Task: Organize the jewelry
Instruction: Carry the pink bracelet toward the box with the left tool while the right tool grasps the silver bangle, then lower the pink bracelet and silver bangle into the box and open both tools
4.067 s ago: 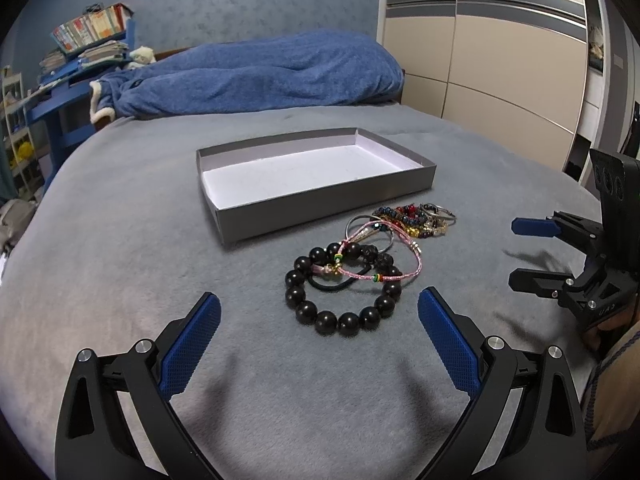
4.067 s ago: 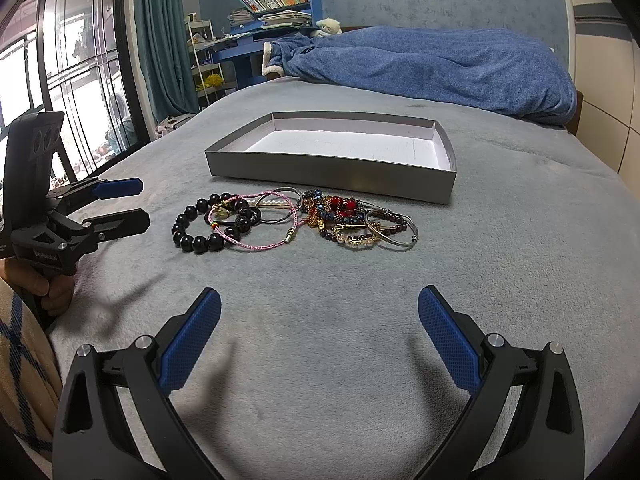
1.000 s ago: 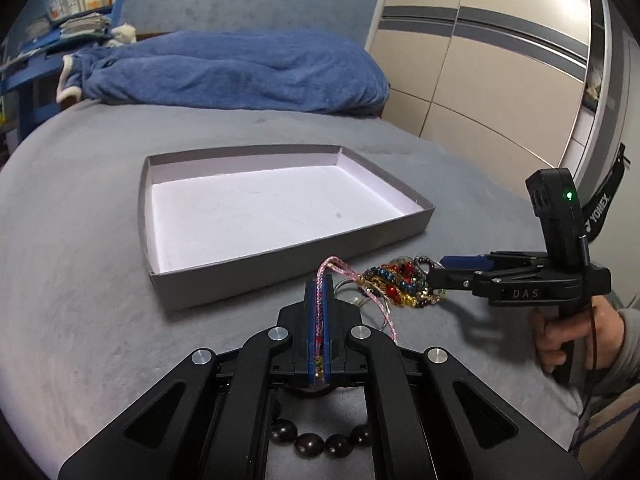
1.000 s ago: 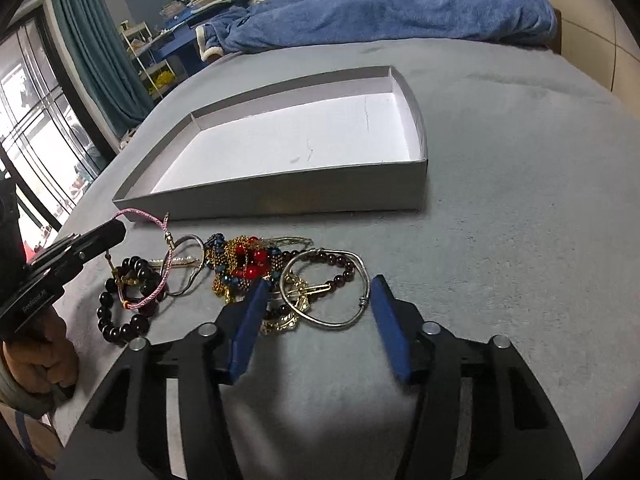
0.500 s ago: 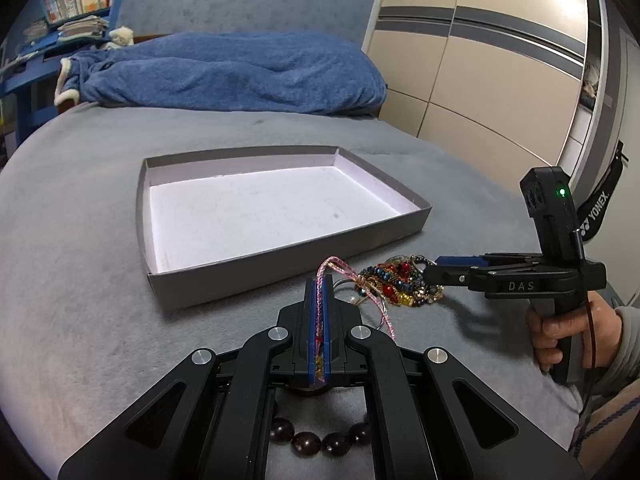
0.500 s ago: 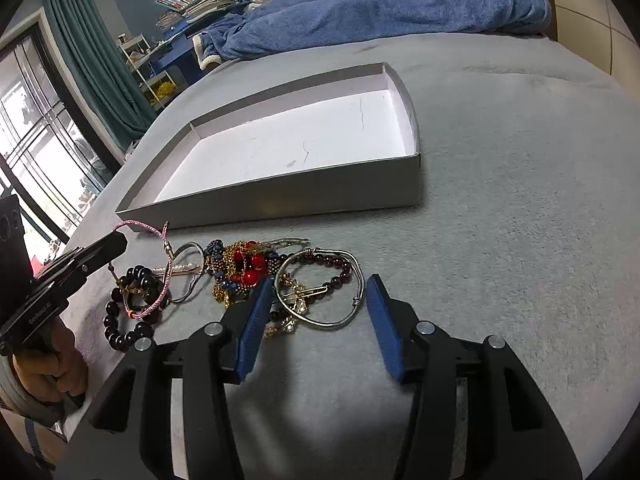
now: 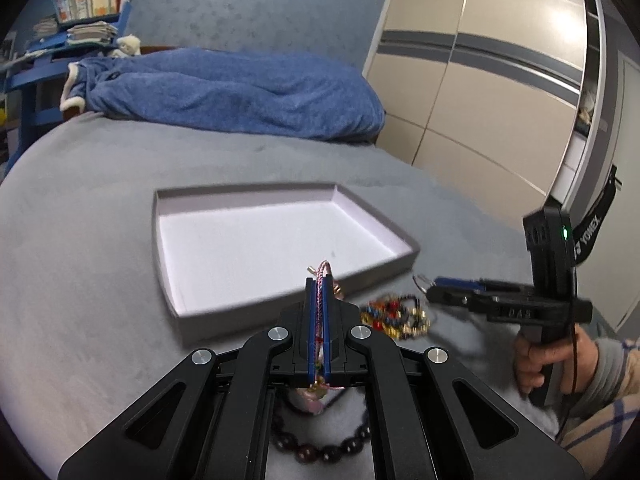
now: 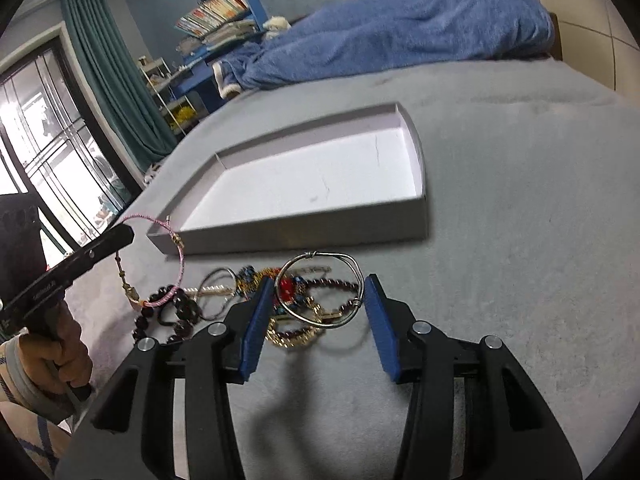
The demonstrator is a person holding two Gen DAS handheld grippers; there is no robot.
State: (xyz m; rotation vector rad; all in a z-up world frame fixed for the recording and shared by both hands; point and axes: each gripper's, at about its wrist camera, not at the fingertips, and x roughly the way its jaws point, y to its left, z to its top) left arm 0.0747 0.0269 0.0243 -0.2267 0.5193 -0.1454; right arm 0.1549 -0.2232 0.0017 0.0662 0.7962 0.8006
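My left gripper point(image 7: 319, 280) is shut on a pink cord bracelet point(image 7: 322, 270) and holds it above the bed, just before the grey tray's near wall point(image 7: 280, 304). In the right wrist view the bracelet point(image 8: 178, 248) hangs from the left gripper point(image 8: 130, 232). My right gripper point(image 8: 316, 290) grips a silver wire bangle point(image 8: 320, 258) between its pads, lifted over the pile of beaded jewelry point(image 8: 296, 320). The grey tray point(image 8: 304, 236) has a white empty floor. A dark bead bracelet point(image 7: 320, 448) lies under the left gripper.
A blue blanket point(image 7: 224, 92) lies at the far end of the grey bed point(image 7: 80, 240). A wardrobe point(image 7: 480, 80) stands to the right. Blue shelves with books point(image 8: 216, 20) and a curtained window point(image 8: 60, 140) are at the far left.
My left gripper has lifted the pink bracelet higher and toward the tray. My right gripper has closed on the silver bangle and raised it off the pile.
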